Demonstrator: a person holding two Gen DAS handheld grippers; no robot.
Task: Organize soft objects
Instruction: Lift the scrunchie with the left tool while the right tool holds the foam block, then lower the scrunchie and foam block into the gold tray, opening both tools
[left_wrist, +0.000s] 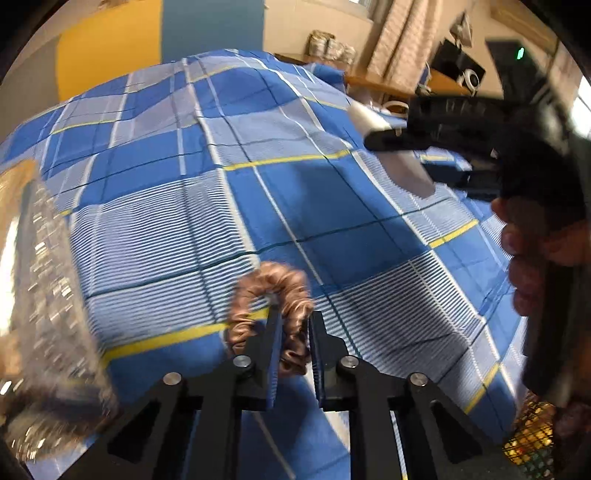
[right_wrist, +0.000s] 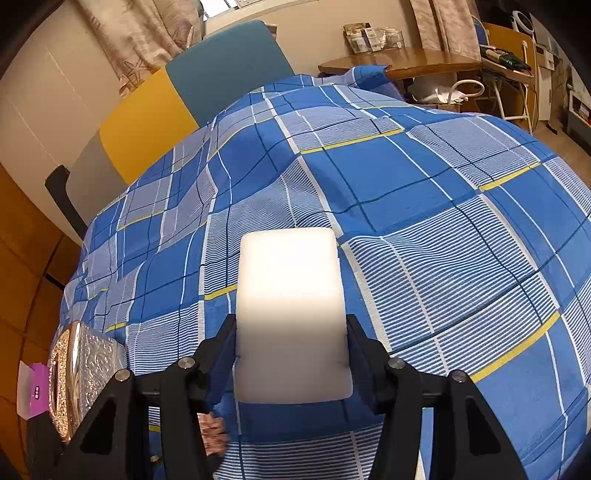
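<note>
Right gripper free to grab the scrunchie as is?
Probably not: the right gripper is shut on the white sponge, and the left gripper already pinches the brown scrunchie.

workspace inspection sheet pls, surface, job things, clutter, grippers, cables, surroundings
surface: bed under a blue plaid sheet, creased.
job's things: brown scrunchie in the left gripper; white sponge in the right gripper, both lifted off the sheet.
clutter: clear embossed container at the bed's left edge; purple pack beside it.
grippers: left gripper shut on the scrunchie; right gripper shut on the sponge, hand on its grip.
cables: nothing seen for certain.
surroundings: yellow and teal headboard, curtain, wooden table with boxes, folding chair.
</note>
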